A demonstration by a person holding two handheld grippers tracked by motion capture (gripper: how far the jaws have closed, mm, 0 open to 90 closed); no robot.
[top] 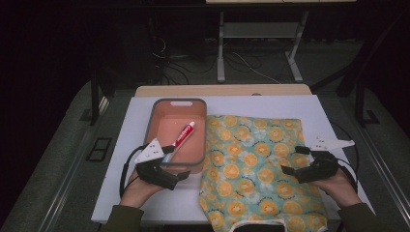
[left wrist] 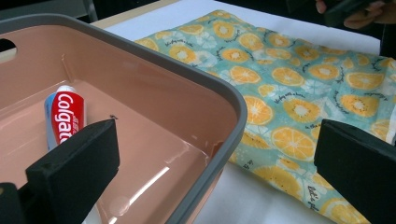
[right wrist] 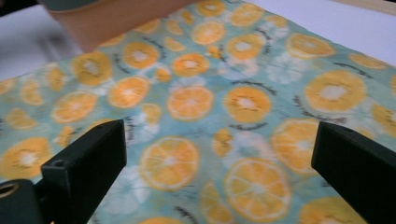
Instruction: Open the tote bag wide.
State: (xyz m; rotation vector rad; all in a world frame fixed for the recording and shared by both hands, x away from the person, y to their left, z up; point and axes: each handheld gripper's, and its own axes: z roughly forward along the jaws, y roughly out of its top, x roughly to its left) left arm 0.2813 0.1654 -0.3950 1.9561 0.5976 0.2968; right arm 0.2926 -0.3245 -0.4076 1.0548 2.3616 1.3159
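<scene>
At the table's near edge, the left gripper (top: 175, 164) hangs wide open over the pink tray's (top: 155, 112) near rim, toothpaste tube (top: 183, 135) inside, and the right gripper (top: 293, 160), equally wide and empty, hovers over the orange-print cloth bag's (top: 251, 164) right edge, likely about to grasp.

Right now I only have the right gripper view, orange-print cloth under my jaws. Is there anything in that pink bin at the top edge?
Observer: Yes, a toothpaste tube lies slanted inside the bin.
Operator: Where is the left gripper?
Observer: The left gripper hangs over the bin's near edge, jaws wide apart with nothing between them.
Operator: Does the cloth touch the bin?
Observer: The cloth bag lies flat with its left edge against the bin's right wall; its near end reaches the table's front edge.
</scene>
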